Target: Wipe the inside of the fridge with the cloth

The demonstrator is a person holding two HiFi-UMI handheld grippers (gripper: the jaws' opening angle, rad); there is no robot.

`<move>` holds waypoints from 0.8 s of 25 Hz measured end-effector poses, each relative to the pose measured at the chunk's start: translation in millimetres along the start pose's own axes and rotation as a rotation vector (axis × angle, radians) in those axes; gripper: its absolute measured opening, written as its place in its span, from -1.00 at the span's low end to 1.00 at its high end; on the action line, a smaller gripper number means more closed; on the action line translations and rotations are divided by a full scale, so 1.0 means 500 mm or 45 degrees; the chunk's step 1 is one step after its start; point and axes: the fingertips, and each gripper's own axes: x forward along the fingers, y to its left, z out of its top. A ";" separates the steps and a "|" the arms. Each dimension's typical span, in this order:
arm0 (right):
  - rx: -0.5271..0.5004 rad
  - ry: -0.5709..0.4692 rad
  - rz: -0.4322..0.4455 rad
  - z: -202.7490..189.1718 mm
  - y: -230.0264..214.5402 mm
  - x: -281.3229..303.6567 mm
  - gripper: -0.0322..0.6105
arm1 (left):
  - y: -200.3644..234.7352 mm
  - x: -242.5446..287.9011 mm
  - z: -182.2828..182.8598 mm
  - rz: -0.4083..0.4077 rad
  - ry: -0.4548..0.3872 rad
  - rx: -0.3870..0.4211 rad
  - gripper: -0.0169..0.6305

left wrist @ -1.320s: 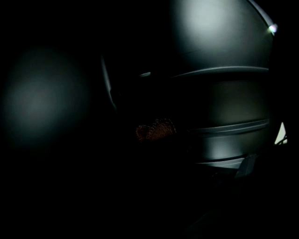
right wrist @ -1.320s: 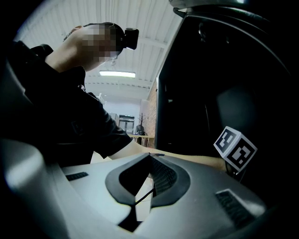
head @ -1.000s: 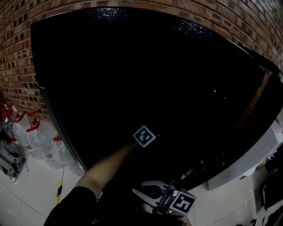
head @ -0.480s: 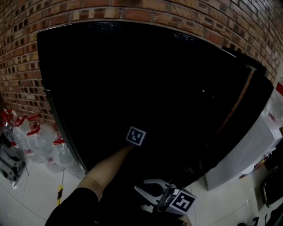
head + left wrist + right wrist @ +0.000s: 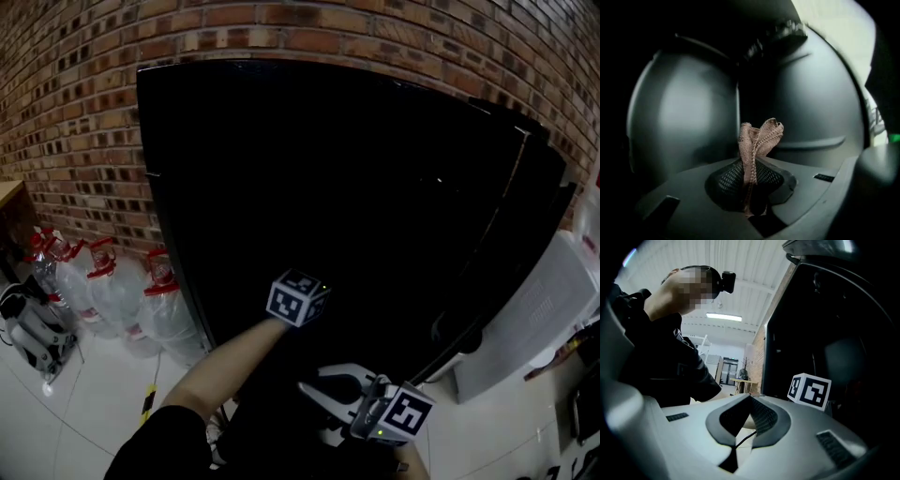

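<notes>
Left tongs (image 5: pixel 749 180) pinch a thin fold of cloth (image 5: pixel 758 138) before the dark fridge (image 5: pixel 356 178), seemingly closed; right tongs (image 5: pixel 740 427) pressed together, empty. So slim a grip could slip once wiping drags.

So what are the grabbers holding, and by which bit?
The left gripper pinches the brown cloth by a bunched fold, its hemmed edge sticking up past the jaws. The right gripper is shut on nothing.
</notes>
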 end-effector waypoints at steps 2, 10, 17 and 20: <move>-0.021 -0.002 0.026 0.004 0.015 0.008 -0.89 | -0.010 -0.032 0.050 -0.015 -0.062 -0.042 -0.78; -0.062 -0.023 0.009 0.035 0.004 0.029 -0.89 | -0.037 -0.109 0.219 -0.036 -0.306 -0.096 -0.78; -0.102 -0.081 0.104 0.079 -0.001 0.067 -0.89 | 0.030 -0.057 0.319 0.067 -0.409 -0.086 -0.78; -0.116 -0.050 0.092 0.070 -0.008 0.063 -0.89 | 0.083 -0.005 0.387 0.087 -0.452 -0.150 -0.78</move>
